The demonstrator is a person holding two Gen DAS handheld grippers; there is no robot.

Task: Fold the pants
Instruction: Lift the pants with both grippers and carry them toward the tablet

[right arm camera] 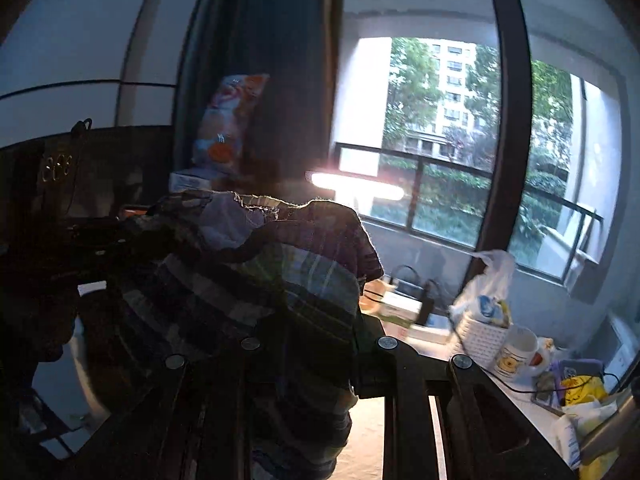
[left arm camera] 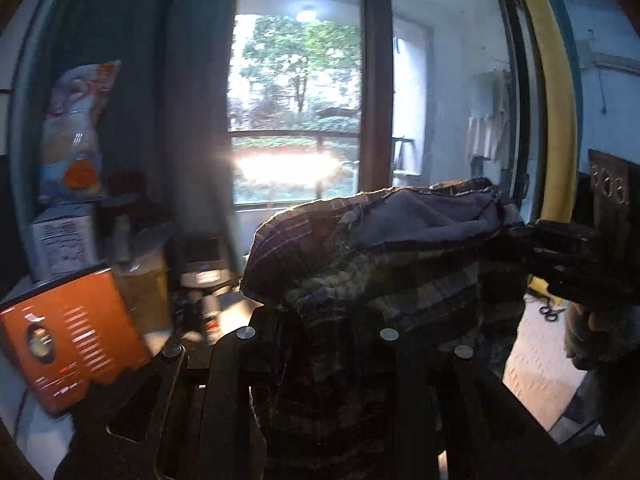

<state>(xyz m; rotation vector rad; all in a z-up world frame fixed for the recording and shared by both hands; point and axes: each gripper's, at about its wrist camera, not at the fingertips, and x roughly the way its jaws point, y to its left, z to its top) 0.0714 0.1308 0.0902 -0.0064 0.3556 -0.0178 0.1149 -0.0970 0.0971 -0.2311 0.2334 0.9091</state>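
The dark plaid pants (left arm camera: 360,264) hang in the air between both grippers, lifted above the table. My left gripper (left arm camera: 316,332) is shut on a bunch of the fabric, which drapes down over its fingers. In the left wrist view the right gripper (left arm camera: 560,248) shows at the right, holding the far end of the waistband. In the right wrist view the pants (right arm camera: 260,272) drape over my right gripper (right arm camera: 316,340), which is shut on the cloth. The left gripper (right arm camera: 92,236) shows dark at the left, gripping the other end.
An orange box (left arm camera: 72,344), a white carton (left arm camera: 64,240) and a snack bag (left arm camera: 76,128) stand at the left by the curtain. A white basket (right arm camera: 480,336), a mug (right arm camera: 516,352) and clutter sit at the right below the window (right arm camera: 440,140).
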